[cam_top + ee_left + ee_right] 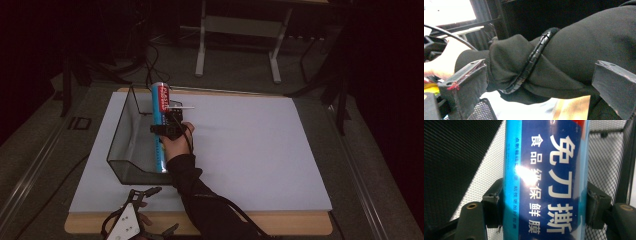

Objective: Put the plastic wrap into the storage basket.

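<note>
Cling-film box (545, 180), a long blue carton with a red end and white Chinese print, is clamped between the two black jaws of the right tool (171, 127), which press on its two long sides and stand as close as the carton's width allows. It hangs partly inside the dark wire-mesh basket (120, 142), along that basket's right wall, with its red end sticking up past the far rim.

Nearest the person, at the front edge of the pale worktop (260, 150), the left tool (150, 192) rests low with its grey three-cornered plate facing up and its jaws standing well apart around nothing. The left hand under it is mostly hidden.

Farther in, the right forearm in a black sleeve (200, 200) slants up from the bottom edge toward the basket, with the bare right hand (176, 145) gripping the tool's body and a cable trailing back along the arm.

From the left gripper view, that sleeve (574, 55) crosses beyond the spread jaws, with a ribbed black cable (534, 57) wrapped over it, detail the high view blurs. Right gripper view gives the carton's lettering and the mesh behind it, which the high view cannot resolve.
</note>
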The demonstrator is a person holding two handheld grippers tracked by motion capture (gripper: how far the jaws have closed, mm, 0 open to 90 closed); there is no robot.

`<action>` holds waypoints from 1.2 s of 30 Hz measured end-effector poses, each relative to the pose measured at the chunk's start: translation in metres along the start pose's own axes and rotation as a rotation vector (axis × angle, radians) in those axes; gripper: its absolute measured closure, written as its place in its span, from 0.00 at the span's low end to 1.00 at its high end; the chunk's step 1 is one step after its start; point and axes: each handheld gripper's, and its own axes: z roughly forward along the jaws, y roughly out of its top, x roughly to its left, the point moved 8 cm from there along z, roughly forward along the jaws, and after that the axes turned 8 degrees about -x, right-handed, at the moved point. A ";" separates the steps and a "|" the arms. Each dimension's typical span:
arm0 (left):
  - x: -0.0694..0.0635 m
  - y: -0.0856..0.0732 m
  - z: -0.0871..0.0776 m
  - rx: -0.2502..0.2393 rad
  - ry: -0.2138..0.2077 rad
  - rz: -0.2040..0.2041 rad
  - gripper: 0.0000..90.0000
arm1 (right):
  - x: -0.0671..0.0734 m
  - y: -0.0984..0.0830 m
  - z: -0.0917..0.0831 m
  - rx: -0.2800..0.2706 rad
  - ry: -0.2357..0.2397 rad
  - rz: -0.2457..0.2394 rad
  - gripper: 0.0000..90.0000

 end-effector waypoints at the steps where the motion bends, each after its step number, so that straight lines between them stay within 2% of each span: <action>1: 0.000 0.000 0.000 -0.001 -0.001 -0.001 0.01 | -0.001 -0.003 0.001 0.007 -0.005 0.001 0.35; 3: 0.000 0.000 0.001 0.000 -0.002 -0.001 0.01 | -0.005 -0.005 0.002 0.017 -0.006 0.023 0.35; 7: -0.001 -0.001 0.002 0.004 -0.003 -0.003 0.01 | -0.007 -0.006 0.002 0.032 -0.006 0.031 0.35; 11: -0.001 -0.001 0.002 0.007 -0.006 0.000 0.01 | -0.007 -0.007 0.001 0.043 -0.013 0.008 0.34; 16: -0.001 -0.002 0.003 0.011 -0.007 -0.006 0.01 | -0.006 -0.006 0.000 0.084 -0.024 -0.055 0.32; 22: -0.001 -0.002 0.003 0.010 -0.009 -0.008 0.01 | -0.008 -0.002 -0.006 0.076 -0.061 -0.159 0.26; 25: -0.001 -0.002 0.003 0.011 -0.009 -0.008 0.01 | -0.006 0.003 -0.012 0.068 -0.028 -0.181 0.19; 28: -0.001 -0.002 0.003 0.013 -0.010 -0.009 0.01 | -0.009 0.009 -0.020 0.072 -0.017 -0.204 0.17; 36: -0.002 -0.004 0.005 0.019 -0.013 -0.011 0.01 | -0.015 0.020 -0.043 0.056 0.012 -0.309 0.16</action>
